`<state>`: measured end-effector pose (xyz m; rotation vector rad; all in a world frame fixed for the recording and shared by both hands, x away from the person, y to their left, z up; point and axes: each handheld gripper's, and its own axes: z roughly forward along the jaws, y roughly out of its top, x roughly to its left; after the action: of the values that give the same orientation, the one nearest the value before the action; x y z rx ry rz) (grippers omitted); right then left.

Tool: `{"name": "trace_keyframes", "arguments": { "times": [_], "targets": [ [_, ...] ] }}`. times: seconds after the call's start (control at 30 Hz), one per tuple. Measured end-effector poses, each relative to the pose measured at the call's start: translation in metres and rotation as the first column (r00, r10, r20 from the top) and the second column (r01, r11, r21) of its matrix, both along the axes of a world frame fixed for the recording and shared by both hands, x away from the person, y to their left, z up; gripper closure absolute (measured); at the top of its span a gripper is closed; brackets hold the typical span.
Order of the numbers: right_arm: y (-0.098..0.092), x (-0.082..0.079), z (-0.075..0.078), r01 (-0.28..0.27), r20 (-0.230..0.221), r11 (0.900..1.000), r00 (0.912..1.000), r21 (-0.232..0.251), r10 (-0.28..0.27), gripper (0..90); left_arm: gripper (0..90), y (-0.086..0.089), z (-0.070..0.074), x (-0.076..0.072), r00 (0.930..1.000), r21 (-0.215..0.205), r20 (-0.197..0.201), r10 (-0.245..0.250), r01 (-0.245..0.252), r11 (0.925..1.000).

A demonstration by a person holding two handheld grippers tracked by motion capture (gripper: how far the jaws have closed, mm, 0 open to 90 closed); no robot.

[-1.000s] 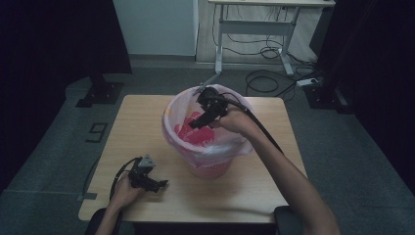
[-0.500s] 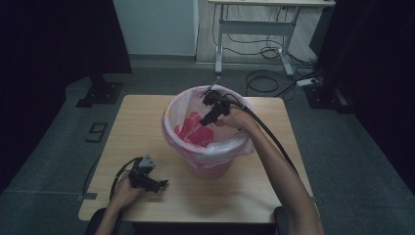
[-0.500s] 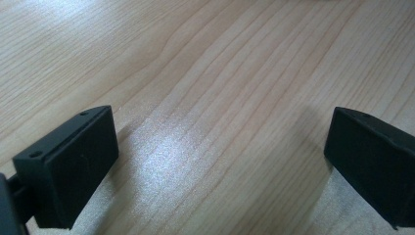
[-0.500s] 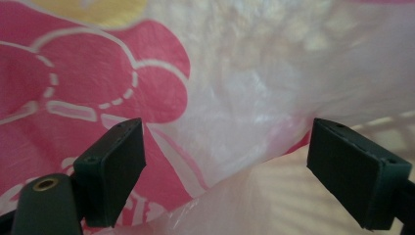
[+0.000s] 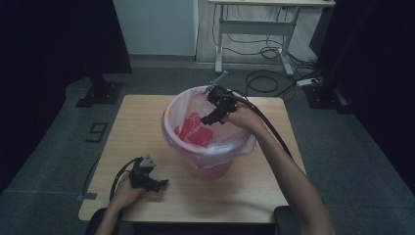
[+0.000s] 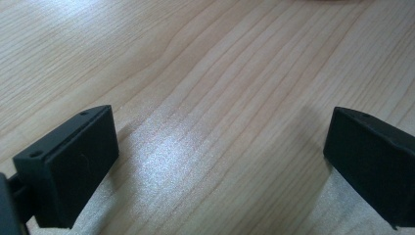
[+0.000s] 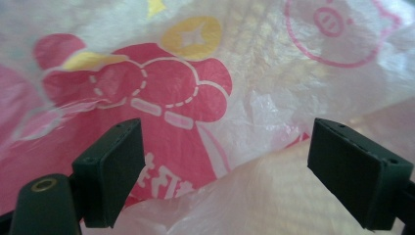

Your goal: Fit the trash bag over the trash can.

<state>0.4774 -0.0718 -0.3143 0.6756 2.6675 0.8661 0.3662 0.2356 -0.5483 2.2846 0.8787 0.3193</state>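
Observation:
A pink bin [image 5: 210, 166] lined with a translucent plastic bag [image 5: 230, 144] stands mid-table. The bag carries a red and pink cartoon print [image 7: 161, 93], also seen inside the bin [image 5: 195, 132]. My right gripper [image 5: 211, 119] hangs over the bin's right rim, pointing down into the bag. It is open [image 7: 225, 171], with only bag plastic ahead of it. My left gripper [image 5: 157, 184] rests near the table's front left. Its jaws stand wide apart over bare wood [image 6: 220, 122], so it is open [image 6: 220, 166] and holds nothing.
The wooden table [image 5: 142, 127] stands on a grey floor. Behind it are a white desk frame [image 5: 254, 29], loose cables [image 5: 274, 78] and a dark stand base [image 5: 100, 90]. Black curtains hang on both sides.
My right gripper has moved a little to the right over the bin's rim. The left gripper has stayed put.

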Motion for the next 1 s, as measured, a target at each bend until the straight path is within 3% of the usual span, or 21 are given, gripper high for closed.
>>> {"name": "trace_keyframes", "arguments": {
  "times": [0.3, 0.77, 1.0],
  "targets": [
    [-0.022, -0.018, 0.018, 0.002, 0.022, 0.999, 0.9998, 0.046, -0.003, 12.5, 0.0, -0.001, 0.000, -0.001, 0.9999, 0.001, 0.000, 0.013, -0.013, 0.9999],
    [-0.067, -0.033, 0.030, 0.044, 0.027, 0.995, 0.9985, 0.088, -0.046, 11.5, 0.0, -0.001, 0.000, -0.001, 0.9999, 0.001, 0.000, 0.011, -0.011, 0.9999],
    [-0.085, -0.040, 0.031, 0.091, 0.014, 0.985, 0.9954, 0.148, -0.094, 11.6, 0.0, -0.001, 0.000, -0.001, 0.9999, 0.002, 0.001, 0.010, -0.010, 0.9999]
  ]
}}
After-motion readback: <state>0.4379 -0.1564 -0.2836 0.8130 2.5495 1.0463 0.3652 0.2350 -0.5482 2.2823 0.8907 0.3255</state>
